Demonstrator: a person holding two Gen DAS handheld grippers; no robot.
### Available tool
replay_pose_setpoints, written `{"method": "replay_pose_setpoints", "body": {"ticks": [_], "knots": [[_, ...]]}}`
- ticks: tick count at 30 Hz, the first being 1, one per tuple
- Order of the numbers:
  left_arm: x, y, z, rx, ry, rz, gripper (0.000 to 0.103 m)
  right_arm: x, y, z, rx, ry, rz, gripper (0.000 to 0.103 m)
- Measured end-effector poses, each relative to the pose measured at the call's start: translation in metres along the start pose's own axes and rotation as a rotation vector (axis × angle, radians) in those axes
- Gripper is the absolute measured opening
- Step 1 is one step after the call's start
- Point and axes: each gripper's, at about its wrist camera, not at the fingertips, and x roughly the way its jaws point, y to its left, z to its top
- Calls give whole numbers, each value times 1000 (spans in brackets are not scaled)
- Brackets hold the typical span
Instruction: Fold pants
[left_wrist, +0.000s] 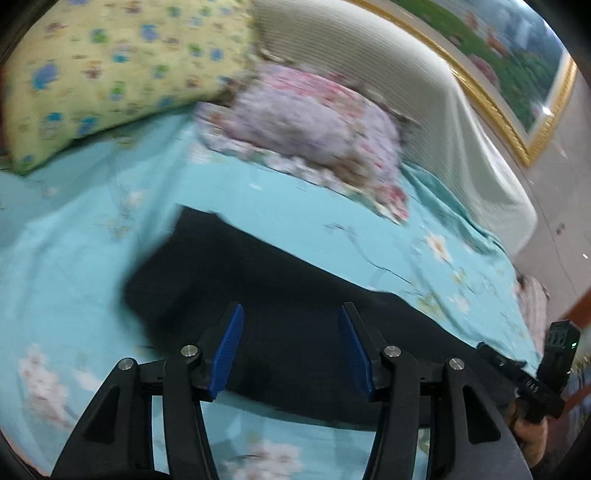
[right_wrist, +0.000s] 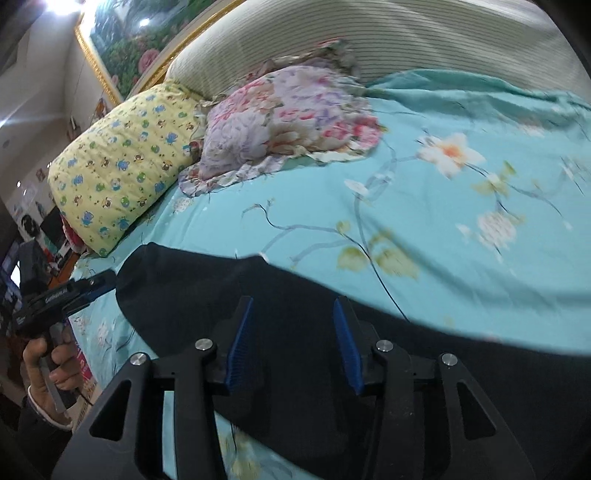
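**Both grippers open over pants**

Left gripper (left_wrist: 291, 347): jaws apart, nothing clamped, above dark pants (left_wrist: 258, 295). Right gripper (right_wrist: 293, 339): same, pads clear of the cloth. Pants lie flat on near part of turquoise floral bedsheet (right_wrist: 443, 221). Yellow pillow (right_wrist: 122, 173) far left, floral pillow (right_wrist: 280, 122) beside it, framed picture (left_wrist: 517, 74) behind.

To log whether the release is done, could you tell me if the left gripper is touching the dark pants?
Apart: in the left wrist view the left gripper has open jaws above the pants, nothing pinched.
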Motion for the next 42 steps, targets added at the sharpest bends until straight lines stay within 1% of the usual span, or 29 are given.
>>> {"method": "replay_pose_setpoints", "body": {"ticks": [5, 11, 16, 21, 31, 37, 42], "knots": [[24, -49, -15, 80, 64, -63, 55, -34, -19, -28, 69, -30, -39, 47], [48, -107, -36, 184, 140, -133, 58, -83, -44, -60, 156, -111, -95, 50], [61, -152, -48, 280, 178, -178, 60, -118, -66, -85, 230, -152, -138, 51], [70, -192, -55, 370, 213, -226, 62, -143, -89, -107, 305, -182, -188, 51], [92, -268, -62, 518, 292, -329, 65, -173, -126, -133, 438, -235, -239, 51], [109, -308, -66, 614, 337, -362, 66, -174, -142, -136, 502, -247, -234, 51], [126, -333, -68, 658, 381, -395, 66, -168, -154, -133, 545, -251, -225, 51]]}}
